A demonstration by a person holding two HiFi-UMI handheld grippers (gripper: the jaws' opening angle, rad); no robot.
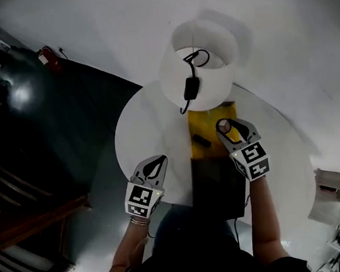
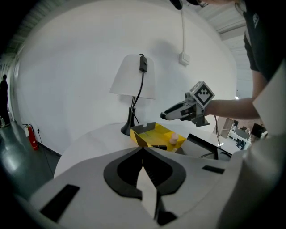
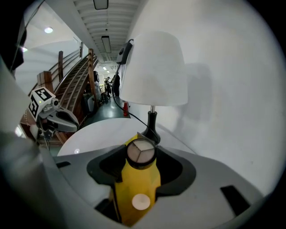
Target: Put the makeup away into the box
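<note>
**Compact pinched above the yellow box**

The right gripper (image 1: 226,127) has its jaws spread wide and pressed on a round compact (image 3: 141,153). The compact has a black rim and a beige top split into three wedges. It sits right at the jaw tips with a dark pad against it at 3 o'clock and another at 9 o'clock, top face turned toward the gripper's camera.

In the right gripper view the yellow box (image 3: 134,183) lies directly under the compact and runs down toward 6 o'clock. A pale round piece (image 3: 140,202) lies inside it, at 6 o'clock from the compact. The left gripper view shows the right gripper in the air above the box, apart from it.

In the head view the box lies on the round white table (image 1: 141,134), at 6 o'clock from the white-shaded lamp (image 1: 197,62). The compact hangs over the box's 3 o'clock side. A short black stick (image 1: 202,140) lies in the box at 8 o'clock from the compact. A black slab (image 1: 219,187) adjoins the box at its 6 o'clock end.

The left gripper (image 1: 158,160) has its jaws pressed together with nothing between them. It hangs over the table's near edge at 7 o'clock from the box, well apart from it.
</note>
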